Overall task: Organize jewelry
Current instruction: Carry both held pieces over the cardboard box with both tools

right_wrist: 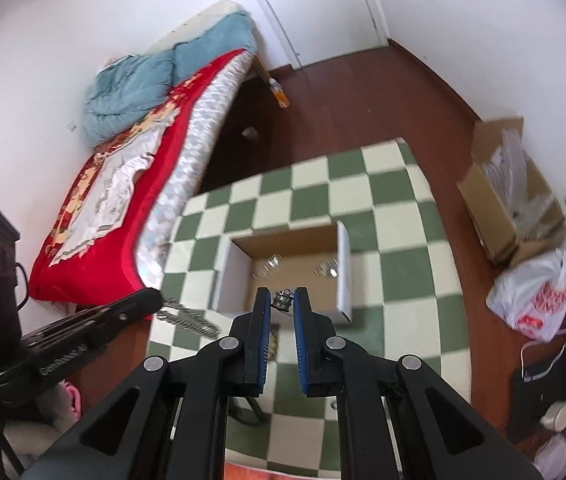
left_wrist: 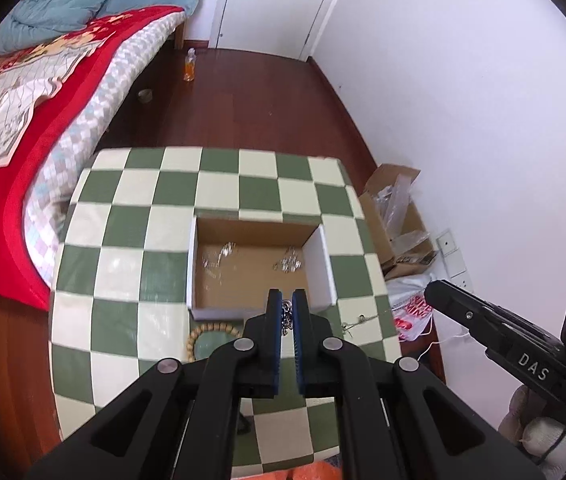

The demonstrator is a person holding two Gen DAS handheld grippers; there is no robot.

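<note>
An open cardboard box [left_wrist: 325,268] with white sides lies on the green-and-cream checkered table [left_wrist: 123,240]. Two silvery jewelry pieces [left_wrist: 289,265] rest on its floor. My left gripper [left_wrist: 287,305] hovers over the box's near edge, shut on a silver chain [left_wrist: 286,318] that hangs between its pads. From the right wrist view that chain [right_wrist: 187,317] dangles below the left gripper [right_wrist: 155,300]. My right gripper [right_wrist: 283,300] is shut on a small dark charm [right_wrist: 282,300] above the box [right_wrist: 344,272]. A wooden bead bracelet [left_wrist: 194,340] and a thin chain [left_wrist: 357,320] lie on the table.
A bed with a red blanket [left_wrist: 23,184] runs along the table's left side. On the wooden floor stand an orange bottle [left_wrist: 189,65], an open cardboard carton [left_wrist: 399,216] and a white plastic bag [right_wrist: 531,300] by the right wall.
</note>
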